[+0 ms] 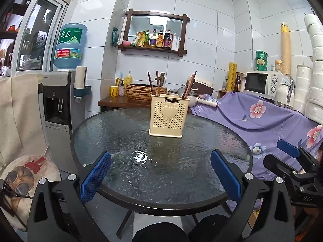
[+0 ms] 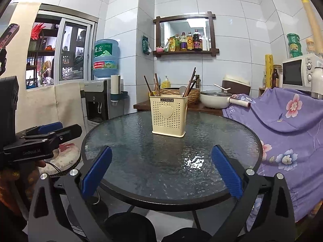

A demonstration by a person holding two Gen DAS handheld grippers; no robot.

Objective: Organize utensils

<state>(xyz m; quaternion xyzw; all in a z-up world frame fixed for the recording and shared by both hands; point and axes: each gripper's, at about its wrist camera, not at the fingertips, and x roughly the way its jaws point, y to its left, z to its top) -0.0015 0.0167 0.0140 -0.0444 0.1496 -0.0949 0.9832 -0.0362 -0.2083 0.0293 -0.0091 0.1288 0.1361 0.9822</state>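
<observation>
Both the left gripper (image 1: 160, 178) and right gripper (image 2: 161, 178) hang spread apart, empty; chopsticks (image 1: 154, 83) stand in the cream utensil holder (image 1: 168, 117) on the glass worktop (image 1: 121, 137).

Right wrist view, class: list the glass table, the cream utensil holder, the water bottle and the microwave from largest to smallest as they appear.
1. glass table, largest by far.
2. cream utensil holder.
3. water bottle and microwave: look alike, and the frame edge cuts the microwave, so unranked.

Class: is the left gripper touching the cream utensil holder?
Apart. The left wrist view shows bare glass table between the open left gripper and the utensil holder.
</observation>
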